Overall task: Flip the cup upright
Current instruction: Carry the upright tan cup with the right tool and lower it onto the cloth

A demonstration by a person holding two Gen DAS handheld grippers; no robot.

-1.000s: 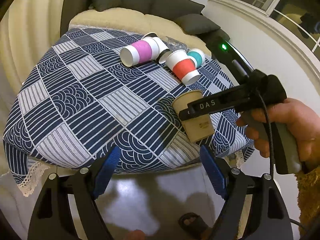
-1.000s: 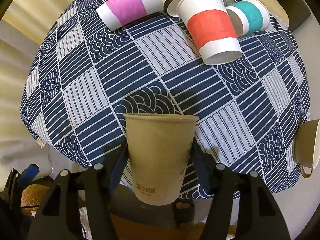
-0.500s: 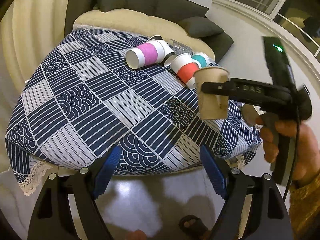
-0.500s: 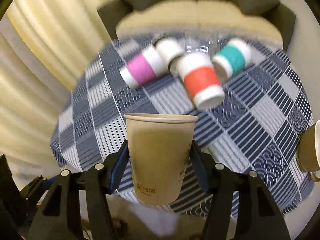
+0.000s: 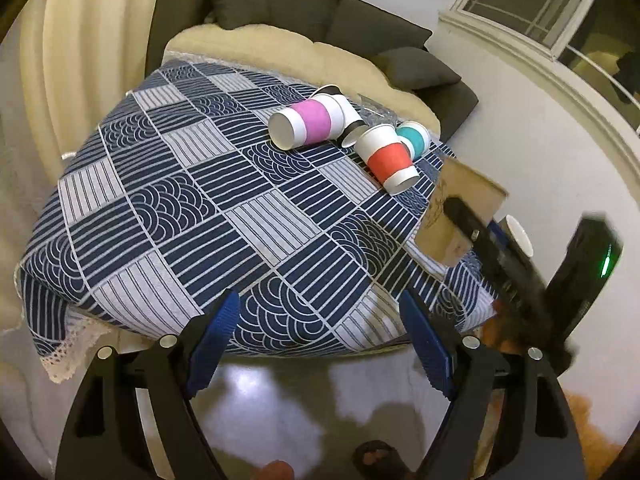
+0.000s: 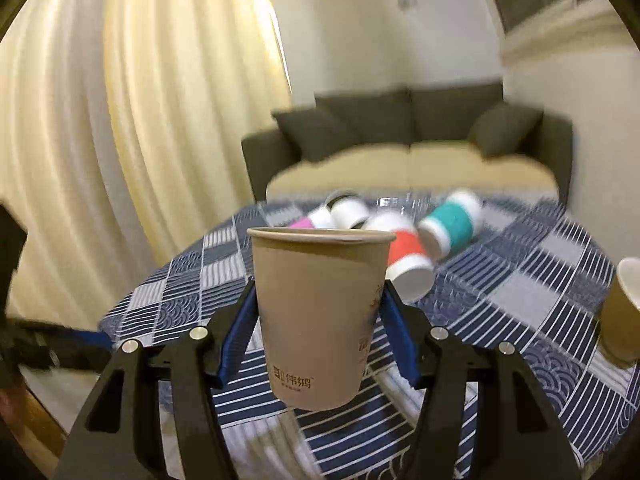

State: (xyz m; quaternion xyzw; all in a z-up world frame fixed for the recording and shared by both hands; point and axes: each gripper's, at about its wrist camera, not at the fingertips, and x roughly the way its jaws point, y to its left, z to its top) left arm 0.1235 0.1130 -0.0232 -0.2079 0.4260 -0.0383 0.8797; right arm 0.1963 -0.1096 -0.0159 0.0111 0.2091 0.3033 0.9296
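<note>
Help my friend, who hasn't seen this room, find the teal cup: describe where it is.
Start at the table with the blue patterned cloth in front of the dark sofa. Near its sofa-side edge lies a cluster of tipped cups; the teal cup is the rightmost, beside the red-sleeved cup, the only teal-banded one.

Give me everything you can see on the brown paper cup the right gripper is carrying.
The brown paper cup is plain kraft-coloured paper with a rolled rim and small printed characters near its base. The right gripper is shut on it, blue pads pressing its two sides. It is held mouth up above the patterned tablecloth, looking slightly tilted in the left wrist view. Its inside is hidden.
</note>
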